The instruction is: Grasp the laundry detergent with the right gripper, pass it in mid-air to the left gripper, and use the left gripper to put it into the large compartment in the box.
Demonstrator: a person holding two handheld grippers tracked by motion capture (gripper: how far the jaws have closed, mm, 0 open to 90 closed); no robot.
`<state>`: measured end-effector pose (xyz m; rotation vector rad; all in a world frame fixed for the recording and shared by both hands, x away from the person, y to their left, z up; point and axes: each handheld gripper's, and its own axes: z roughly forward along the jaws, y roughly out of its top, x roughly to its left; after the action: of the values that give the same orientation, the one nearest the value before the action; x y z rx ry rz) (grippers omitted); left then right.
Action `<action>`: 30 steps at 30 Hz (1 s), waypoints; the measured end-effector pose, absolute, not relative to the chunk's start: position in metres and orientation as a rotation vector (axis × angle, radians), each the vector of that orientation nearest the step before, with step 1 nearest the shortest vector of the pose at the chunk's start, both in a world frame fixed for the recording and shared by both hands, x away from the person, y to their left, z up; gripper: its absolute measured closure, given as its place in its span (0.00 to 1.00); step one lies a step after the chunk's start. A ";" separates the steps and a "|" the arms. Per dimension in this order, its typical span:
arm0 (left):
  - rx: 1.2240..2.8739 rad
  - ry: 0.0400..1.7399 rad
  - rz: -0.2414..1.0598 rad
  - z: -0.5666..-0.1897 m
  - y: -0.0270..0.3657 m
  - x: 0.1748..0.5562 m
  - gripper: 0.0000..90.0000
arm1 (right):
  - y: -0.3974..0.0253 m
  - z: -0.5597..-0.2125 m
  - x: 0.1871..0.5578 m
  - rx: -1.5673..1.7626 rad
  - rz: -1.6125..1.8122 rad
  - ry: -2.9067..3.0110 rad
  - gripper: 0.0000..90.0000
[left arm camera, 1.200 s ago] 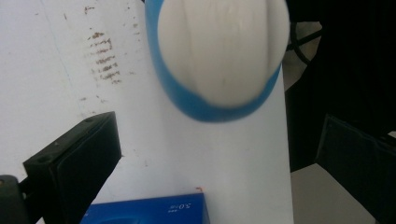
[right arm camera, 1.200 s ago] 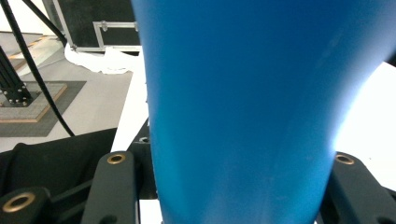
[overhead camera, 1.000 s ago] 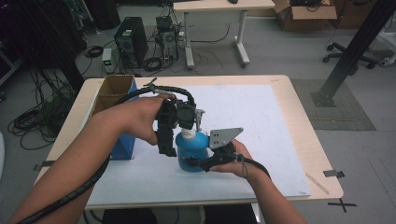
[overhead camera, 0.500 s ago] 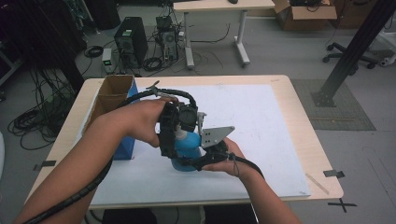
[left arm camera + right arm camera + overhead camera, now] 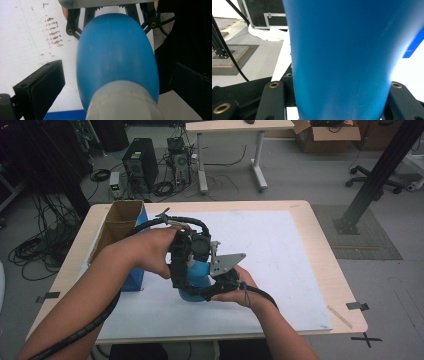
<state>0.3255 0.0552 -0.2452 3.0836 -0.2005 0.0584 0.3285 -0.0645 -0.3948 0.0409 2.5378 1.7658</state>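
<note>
A blue bottle [image 5: 199, 273] with a white cap [image 5: 125, 103] stands on the white mat, just right of a cardboard box. My right gripper [image 5: 201, 289] comes in from the near side and is shut on the bottle's [image 5: 342, 62] lower body, one jaw pressed against each side. My left gripper [image 5: 190, 262] reaches down over the top of the bottle. In the left gripper view its fingers [image 5: 40, 86] stand apart on both sides of the cap, with a gap to the bottle [image 5: 115, 55], so it is open. The right gripper's fingers [image 5: 72, 23] show beyond the bottle.
An open cardboard box [image 5: 120, 227] with a blue side stands at the table's left, close to my left forearm. The white mat [image 5: 280, 245] covers most of the wooden table [image 5: 327, 250]. Beyond the table are a computer tower [image 5: 140, 165], cables and another desk [image 5: 230, 127].
The left gripper has come down over the bottle's top, hiding the white cap in the high view. Both hands and the bottle have shifted slightly to the left.
</note>
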 end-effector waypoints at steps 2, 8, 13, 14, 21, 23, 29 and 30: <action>3.085 -0.199 0.062 -0.246 0.055 0.326 0.00 | -0.064 -0.395 0.329 0.051 1.767 2.539 0.50; 3.097 -0.208 0.078 -0.249 0.053 0.327 0.01 | -0.065 -0.394 0.330 0.061 1.769 2.527 0.50; 3.098 -0.218 0.093 -0.248 0.052 0.327 0.06 | -0.065 -0.393 0.329 0.070 1.766 2.522 0.50; 3.098 -0.218 0.093 -0.248 0.052 0.327 0.07 | -0.065 -0.393 0.329 0.070 1.766 2.522 0.50; 3.107 -0.219 0.096 -0.246 0.051 0.325 0.13 | -0.064 -0.393 0.330 0.073 1.764 2.519 0.50; 3.113 -0.221 0.107 -0.246 0.051 0.325 0.15 | -0.064 -0.393 0.330 0.081 1.765 2.521 0.50; 3.119 -0.227 0.113 -0.245 0.050 0.323 0.22 | -0.065 -0.391 0.330 0.085 1.766 2.515 0.50; 3.119 -0.227 0.113 -0.245 0.050 0.323 0.23 | -0.065 -0.391 0.330 0.087 1.768 2.514 0.50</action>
<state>0.3233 0.0496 -0.2450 3.1192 -0.2267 0.1130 0.3298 -0.0651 -0.3907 0.0875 2.5141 1.7678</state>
